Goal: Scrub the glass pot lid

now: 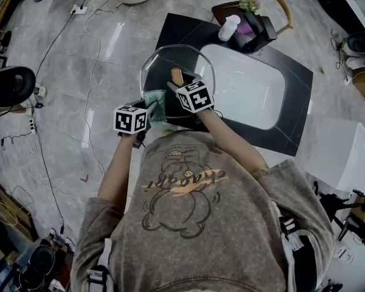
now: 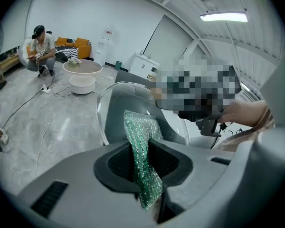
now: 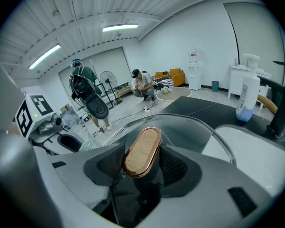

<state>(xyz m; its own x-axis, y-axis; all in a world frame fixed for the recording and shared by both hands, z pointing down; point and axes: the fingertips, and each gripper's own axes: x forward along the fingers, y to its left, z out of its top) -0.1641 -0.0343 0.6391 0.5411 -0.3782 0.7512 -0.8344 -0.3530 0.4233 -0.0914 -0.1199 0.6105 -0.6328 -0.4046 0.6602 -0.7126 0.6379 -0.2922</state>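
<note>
The glass pot lid (image 1: 170, 62) is held up on edge over the left end of the black counter. Its oval wooden handle (image 1: 177, 76) sits between the jaws of my right gripper (image 1: 182, 85), which is shut on it. In the right gripper view the handle (image 3: 142, 151) fills the gap of the right gripper (image 3: 141, 161), and the lid's glass rim (image 3: 218, 136) curves beyond it. My left gripper (image 1: 149, 109) is shut on a green scrubbing cloth (image 1: 154, 105). In the left gripper view the cloth (image 2: 141, 151) stands up from the left gripper (image 2: 143, 167) against the lid (image 2: 115, 109).
A white sink (image 1: 249, 90) is set in the black counter (image 1: 295, 129). A soap bottle (image 1: 229, 28) and a dark faucet (image 3: 280, 110) stand at its far side. Cables (image 1: 91, 84) run over the grey floor on the left. People are at the back of the room.
</note>
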